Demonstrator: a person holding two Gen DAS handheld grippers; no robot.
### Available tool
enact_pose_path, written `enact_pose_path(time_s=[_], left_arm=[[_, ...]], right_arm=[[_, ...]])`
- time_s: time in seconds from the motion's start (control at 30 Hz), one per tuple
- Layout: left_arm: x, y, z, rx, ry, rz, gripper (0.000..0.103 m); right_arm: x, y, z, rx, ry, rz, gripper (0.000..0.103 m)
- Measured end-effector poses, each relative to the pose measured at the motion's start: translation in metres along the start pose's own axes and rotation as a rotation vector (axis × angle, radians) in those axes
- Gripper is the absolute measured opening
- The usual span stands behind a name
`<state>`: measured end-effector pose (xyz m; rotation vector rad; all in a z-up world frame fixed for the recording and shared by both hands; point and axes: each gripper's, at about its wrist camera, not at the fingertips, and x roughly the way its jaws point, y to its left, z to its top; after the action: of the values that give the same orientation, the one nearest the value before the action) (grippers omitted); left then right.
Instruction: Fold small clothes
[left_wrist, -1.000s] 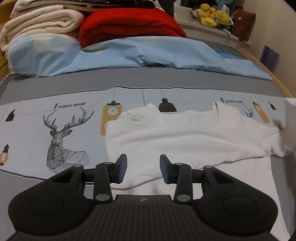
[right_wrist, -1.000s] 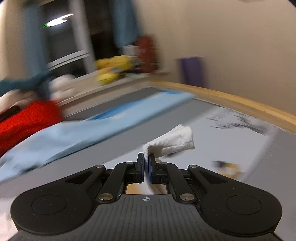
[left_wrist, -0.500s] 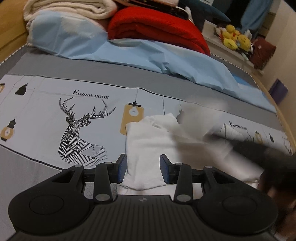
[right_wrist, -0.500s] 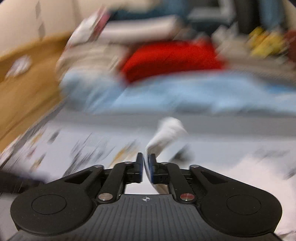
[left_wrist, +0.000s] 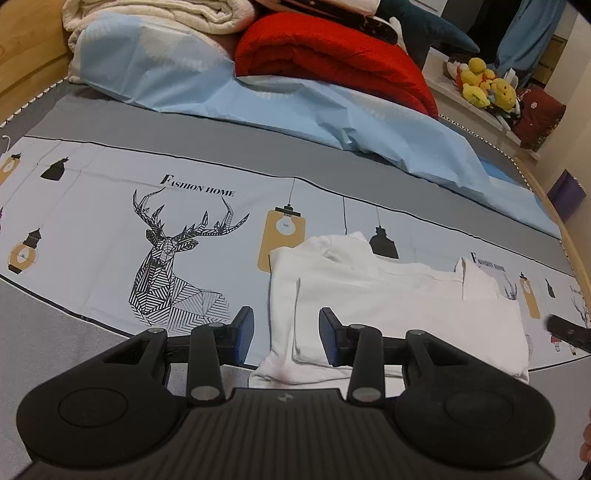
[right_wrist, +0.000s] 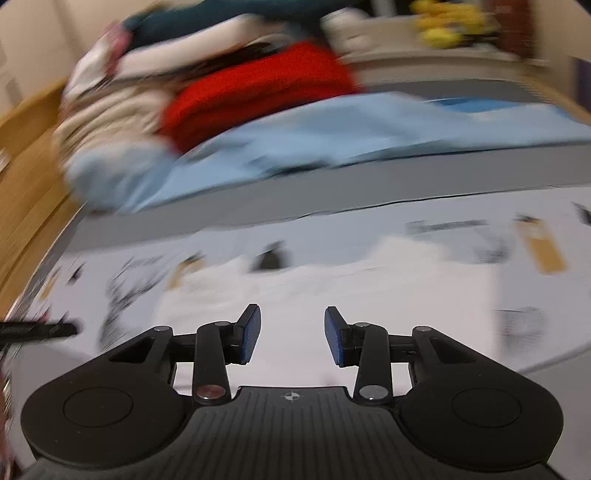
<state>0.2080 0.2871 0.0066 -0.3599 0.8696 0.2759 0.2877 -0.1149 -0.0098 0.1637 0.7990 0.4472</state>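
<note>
A small white garment (left_wrist: 388, 306) lies on the printed bed sheet, folded over on itself, with a layered edge along its left side. My left gripper (left_wrist: 286, 334) is open and empty, its fingers either side of the garment's near left edge. My right gripper (right_wrist: 291, 334) is open and empty above the white garment (right_wrist: 332, 288); that view is blurred by motion. A black tip of the right gripper (left_wrist: 567, 330) shows at the right edge of the left wrist view.
A light blue quilt (left_wrist: 295, 107), a red blanket (left_wrist: 332, 62) and cream blankets (left_wrist: 159, 14) are piled at the head of the bed. Yellow soft toys (left_wrist: 484, 83) sit on a ledge beyond. A wooden bed frame (left_wrist: 554, 214) runs along the right side.
My right gripper carried a white corner of the garment leftward over it, then opened and let it go. The garment now lies folded narrower. The left gripper stayed open and shifted left.
</note>
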Motion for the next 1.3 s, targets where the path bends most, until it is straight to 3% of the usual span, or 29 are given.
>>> enact_pose_path(time_s=[0.1, 0.17, 0.33, 0.53, 0.7, 0.93, 0.97, 1.0, 1.07, 1.3], left_arm=[[0.013, 0.001, 0.001, -0.012, 0.032, -0.022, 0.037], [0.026, -0.002, 0.000, -0.027, 0.062, -0.044, 0.030], [0.057, -0.016, -0.007, -0.028, 0.120, -0.033, 0.030], [0.108, -0.018, -0.019, -0.011, 0.204, 0.018, 0.036], [0.140, -0.018, -0.029, -0.006, 0.252, 0.049, 0.038], [0.147, -0.025, -0.032, 0.075, 0.235, 0.078, 0.035], [0.146, -0.025, -0.032, 0.081, 0.232, 0.080, 0.025], [0.145, -0.025, -0.031, 0.084, 0.229, 0.081, 0.007], [0.139, -0.025, -0.028, 0.091, 0.217, 0.086, 0.004], [0.093, -0.022, -0.002, 0.059, 0.094, 0.021, 0.000]], right_arm=[[0.002, -0.043, -0.006, 0.167, 0.018, -0.123, 0.039], [0.004, -0.067, -0.004, 0.264, 0.029, -0.118, 0.033], [0.003, -0.102, 0.004, 0.365, 0.045, -0.130, 0.032], [0.013, -0.144, 0.003, 0.530, 0.064, -0.170, 0.033], [0.020, -0.162, -0.004, 0.584, 0.114, -0.170, 0.034], [0.045, -0.169, -0.031, 0.673, 0.264, -0.124, 0.035], [0.050, -0.169, -0.035, 0.690, 0.285, -0.120, 0.035], [0.055, -0.169, -0.040, 0.702, 0.304, -0.121, 0.035], [0.062, -0.168, -0.045, 0.710, 0.323, -0.137, 0.036], [0.068, -0.170, -0.050, 0.774, 0.246, -0.139, 0.037]])
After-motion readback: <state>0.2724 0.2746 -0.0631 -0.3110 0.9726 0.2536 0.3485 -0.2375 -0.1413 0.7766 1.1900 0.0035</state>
